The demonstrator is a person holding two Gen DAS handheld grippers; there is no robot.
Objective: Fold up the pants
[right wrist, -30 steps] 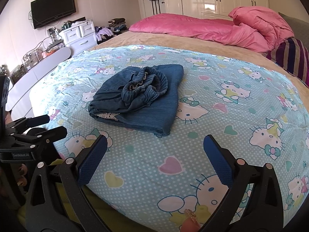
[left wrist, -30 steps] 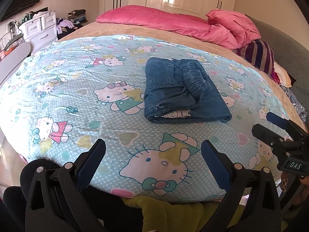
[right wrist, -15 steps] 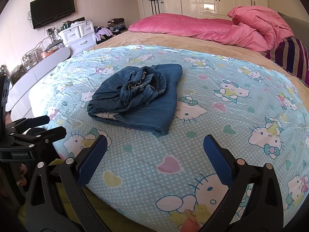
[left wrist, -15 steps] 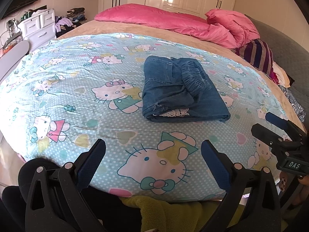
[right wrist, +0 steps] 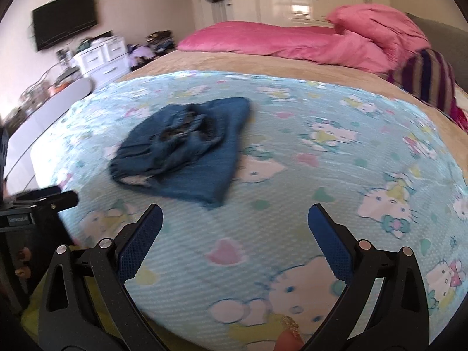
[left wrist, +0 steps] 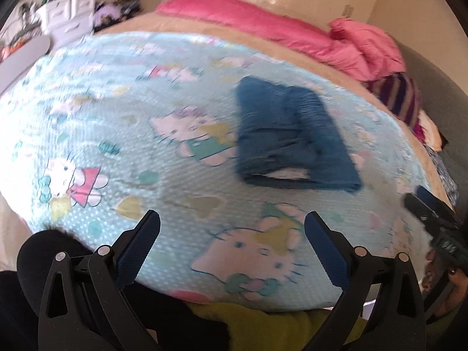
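The left claw (left wrist: 232,223) stands wide with nothing between its blue pads, low in the frame over the near edge of the bed. The right claw (right wrist: 235,220) is just as wide and just as empty, at the bottom of its own view.

Outward from both, the pants (left wrist: 288,139) lie as a compact folded bundle of blue denim on the cartoon-cat sheet (left wrist: 122,146), right of centre in the left view and left of centre in the right view, well apart from either claw.

What has changed is the camera motion. Half a second ago both views were sharp and steady; now both are smeared, and the bundle sits a little further up and away in each frame. The pants themselves keep the same shape and place on the sheet. That reads as both claws pulling back from the bed.

Judged from this, the folding looks finished: the bundle is squared, untouched, and nothing is gripped.
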